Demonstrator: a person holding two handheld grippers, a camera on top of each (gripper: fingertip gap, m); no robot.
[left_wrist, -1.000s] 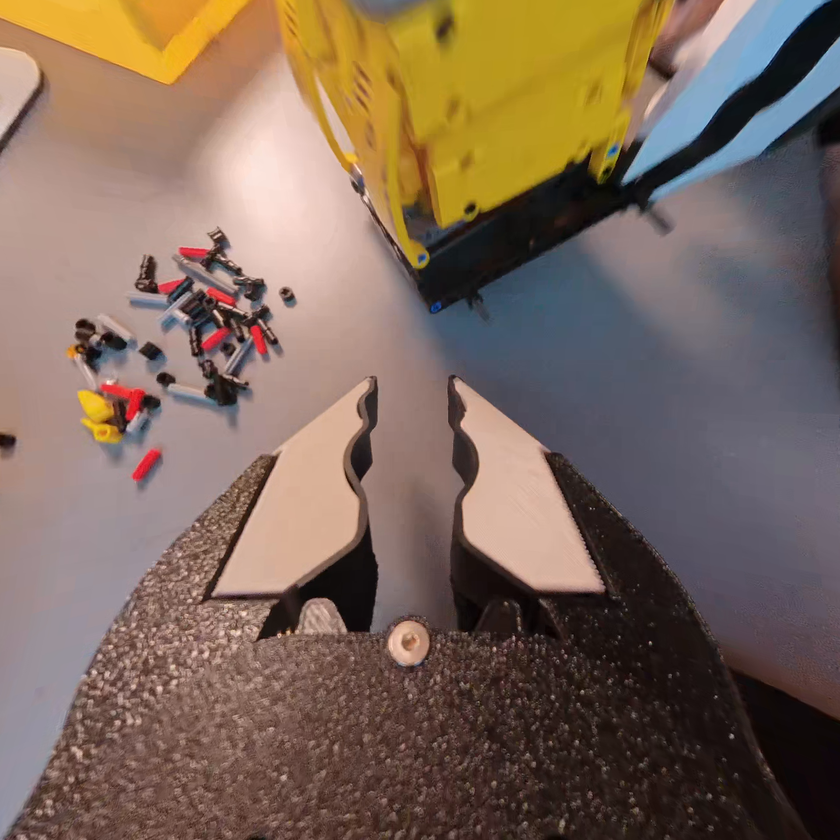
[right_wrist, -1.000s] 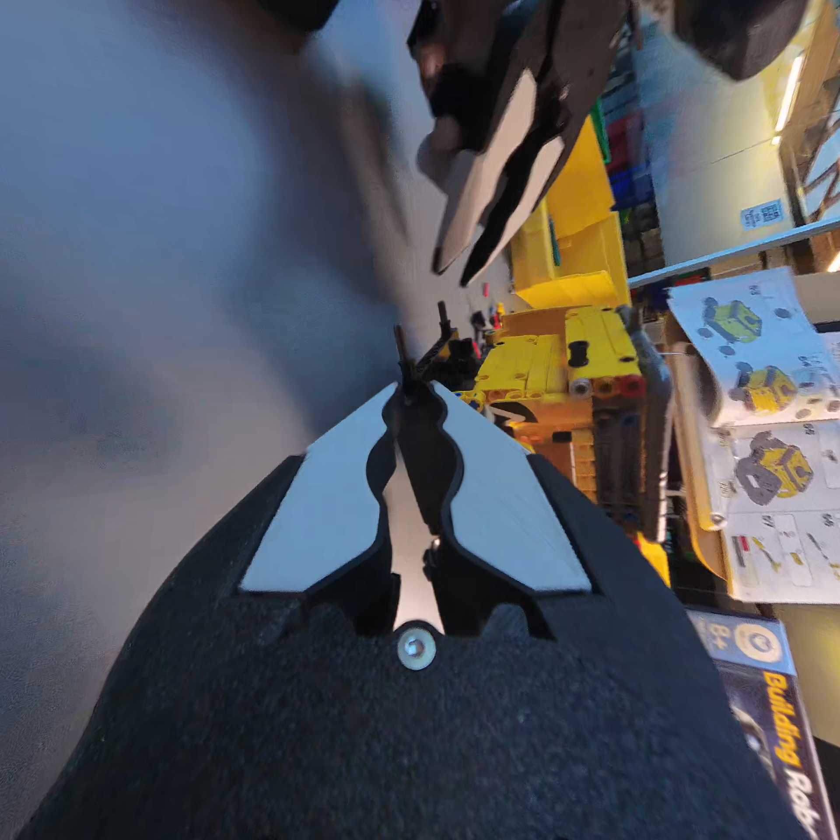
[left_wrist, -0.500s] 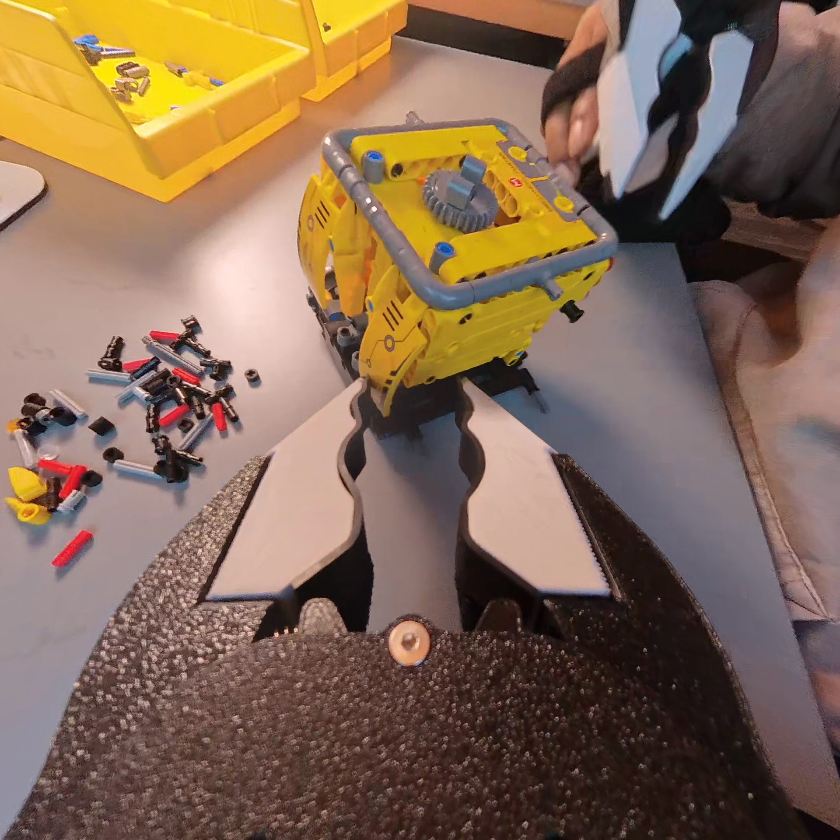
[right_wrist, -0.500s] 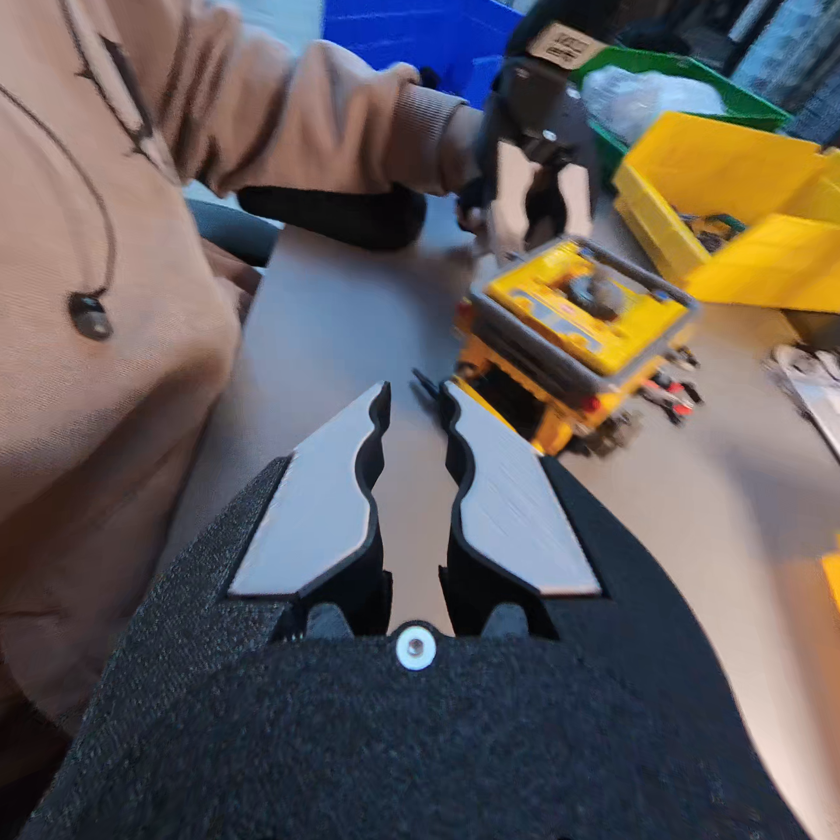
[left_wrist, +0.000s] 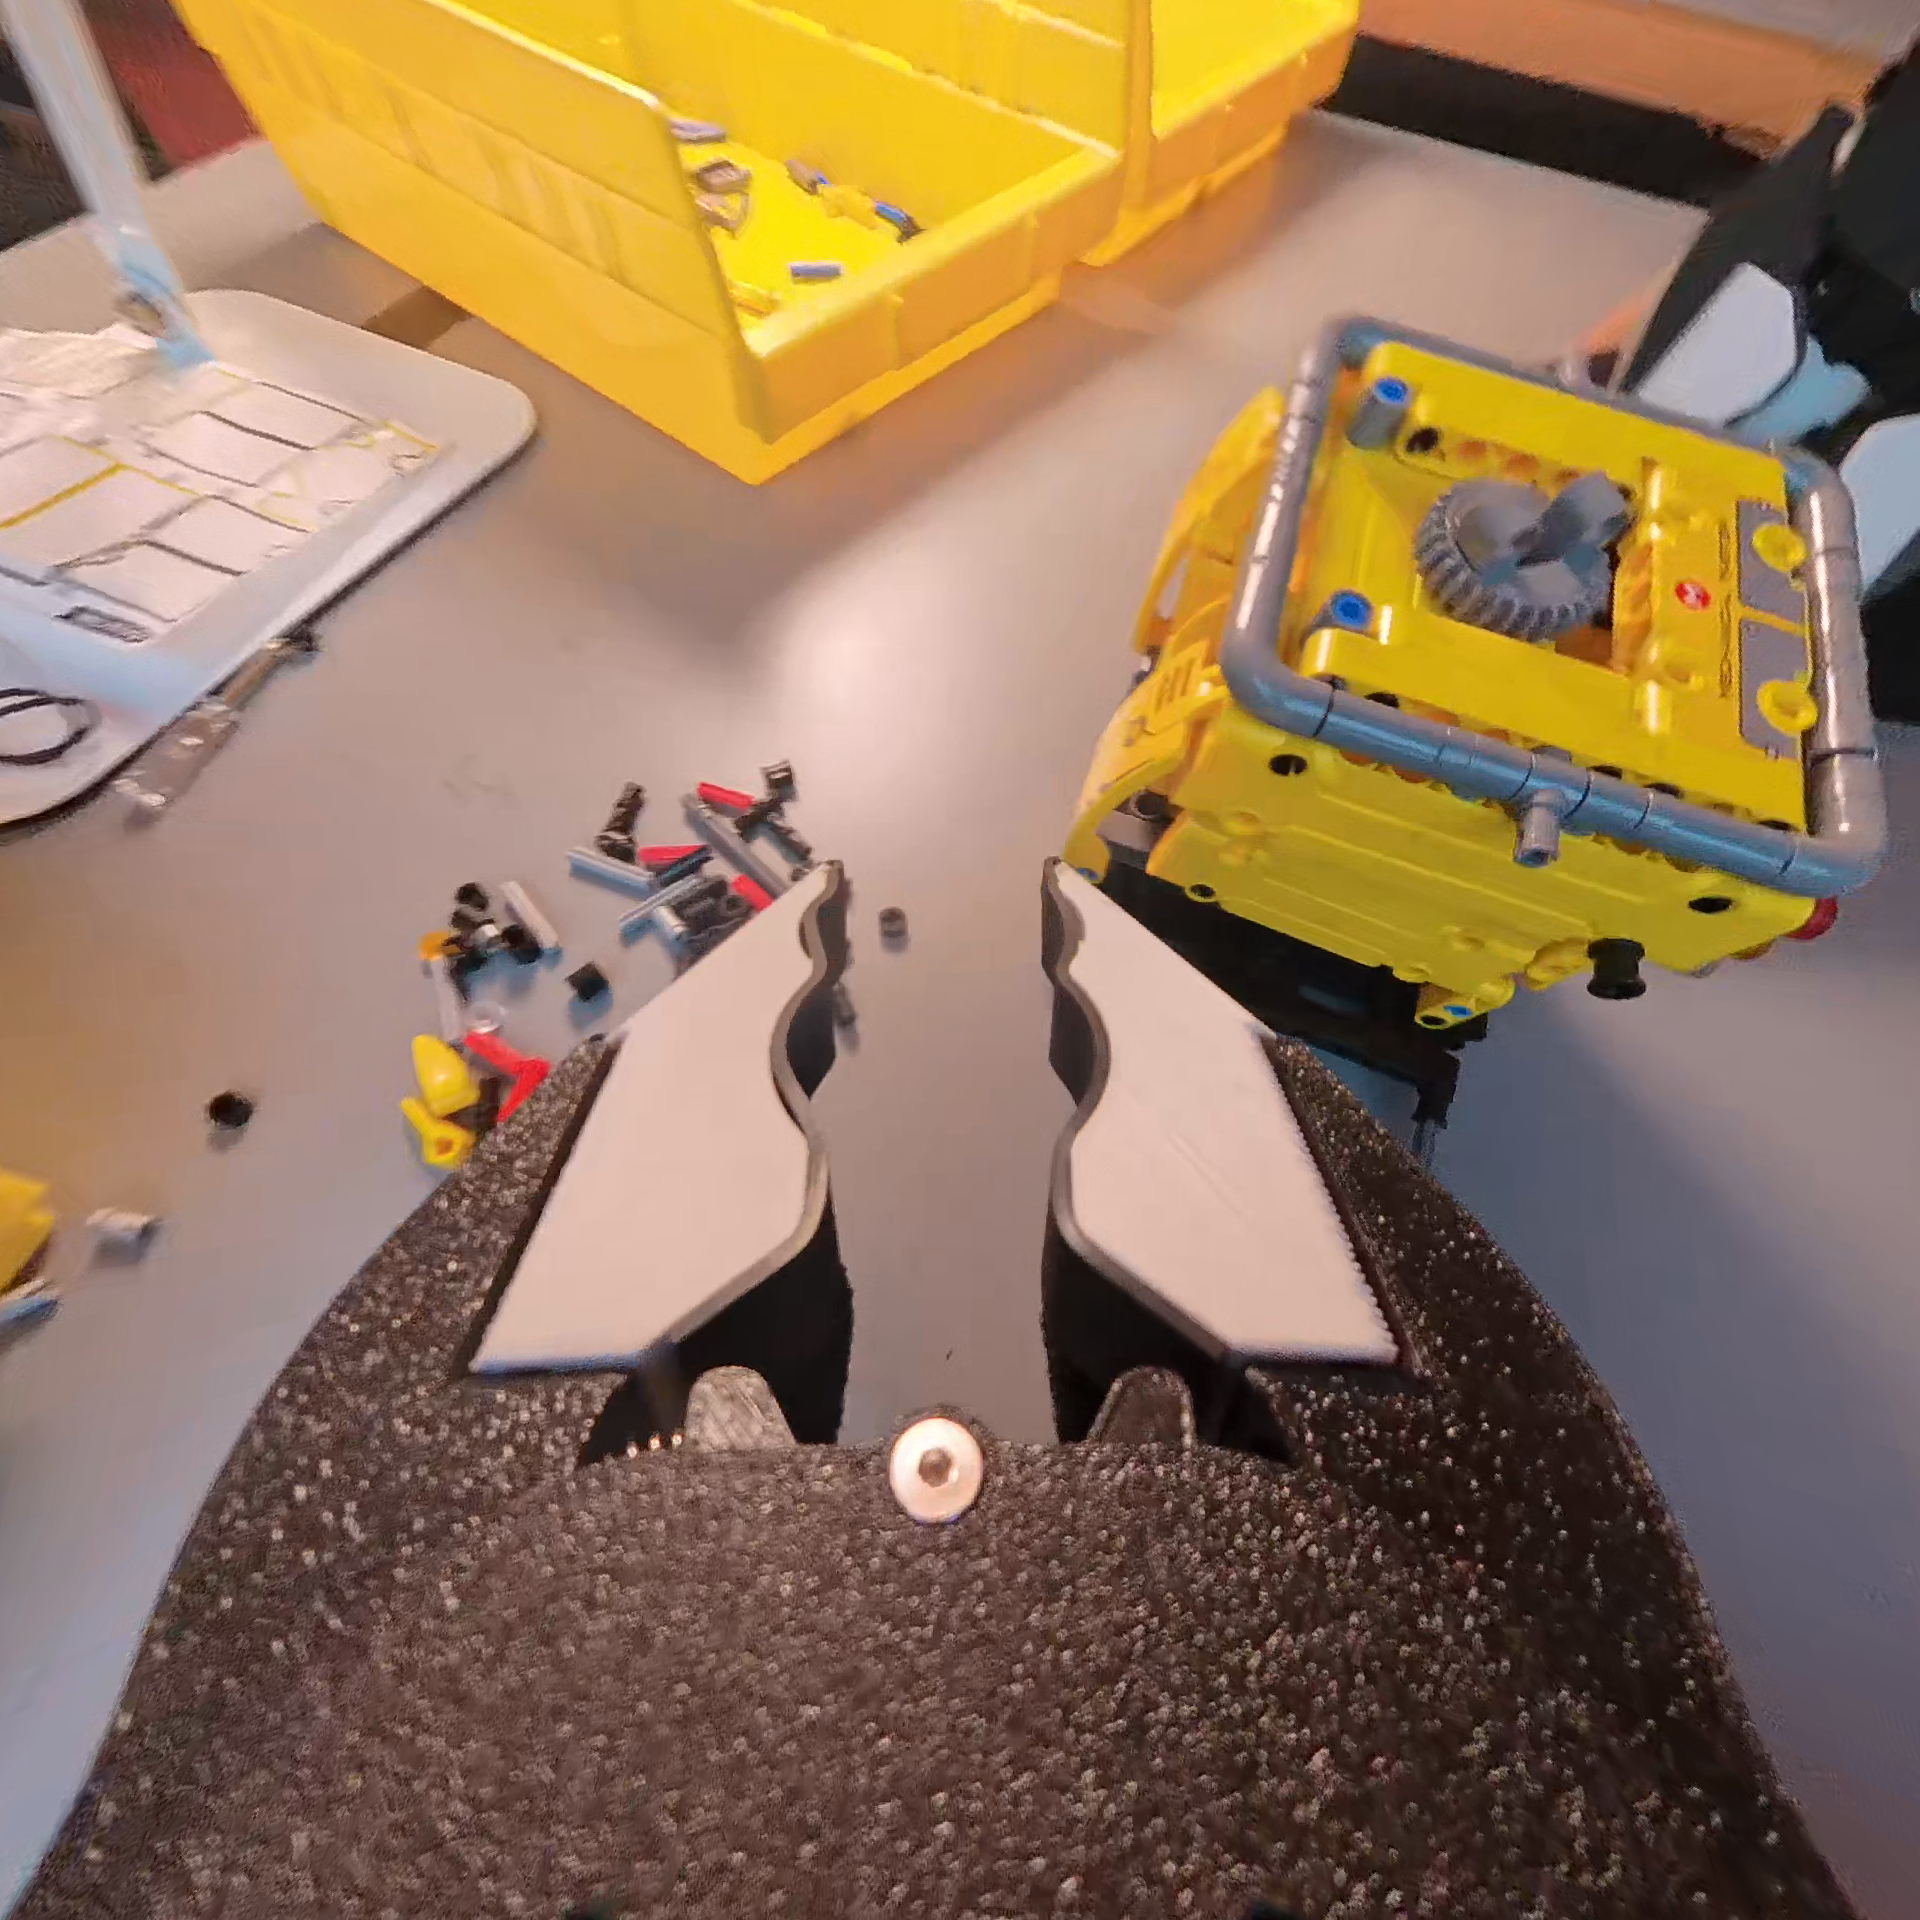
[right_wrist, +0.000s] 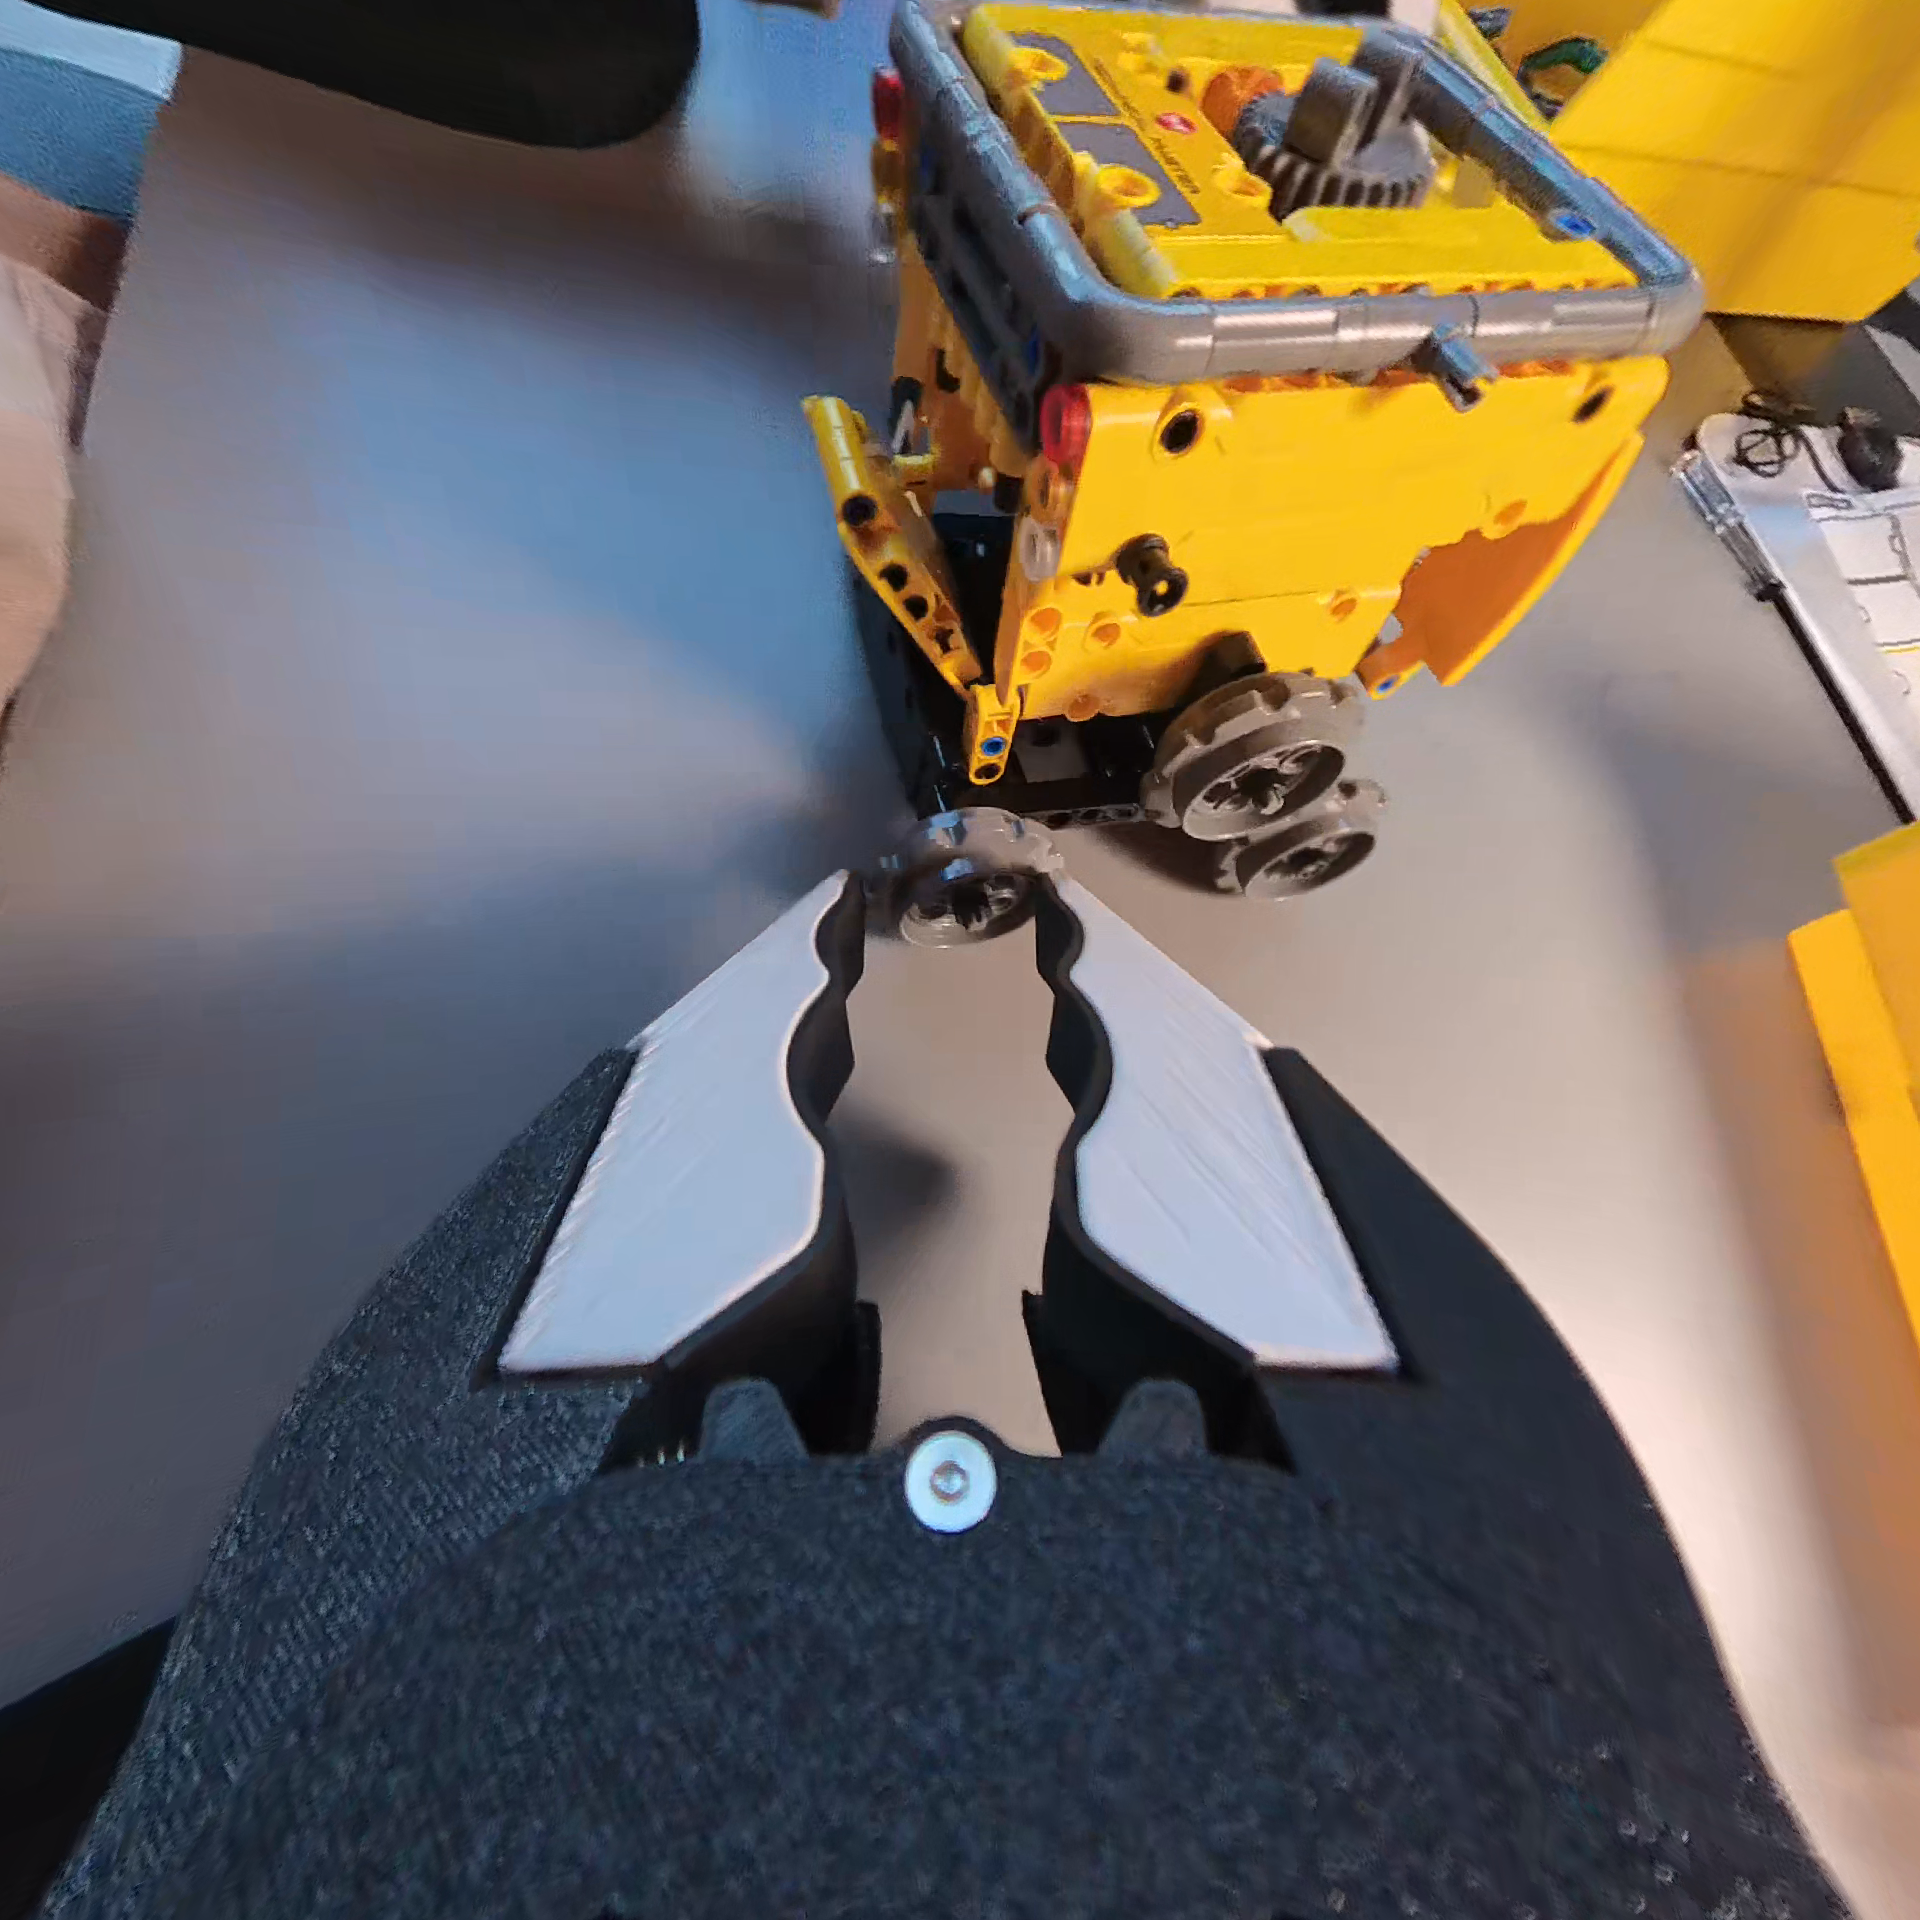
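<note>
1. Firstly, right gripper (right_wrist: 948, 888): jaws stood apart, low over the grey table (right_wrist: 416, 623). A loose grey toothed wheel (right_wrist: 966, 894) lay between the fingertips. Whether either tip touched it could not be made out.
2. Left gripper (left_wrist: 940, 899): jaws likewise apart, nothing held. A small black ring (left_wrist: 891, 925) lay on the table just beyond the gap, untouched.
3. Scattered small pieces (left_wrist: 665, 883), black, grey, red and yellow: just left of the left gripper's tips, partly covered by its left finger.
4. Yellow brick-built model (right_wrist: 1247, 436), with grey tube frame and grey gear on top: just beyond the loose wheel, two matching wheels mounted low on its near right corner.
5. Handling note, a judgement: the wheel was small, round and lying flat, so a centred, level squeeze across its rim would suit it; an off-centre one might flick it away.
6. Yellow bins (left_wrist: 831, 208): far side of the table. White sheets (left_wrist: 208, 488): far left.
7. Obscured: the model's underside; bin contents too small to identify; picture edges blurred.
</note>
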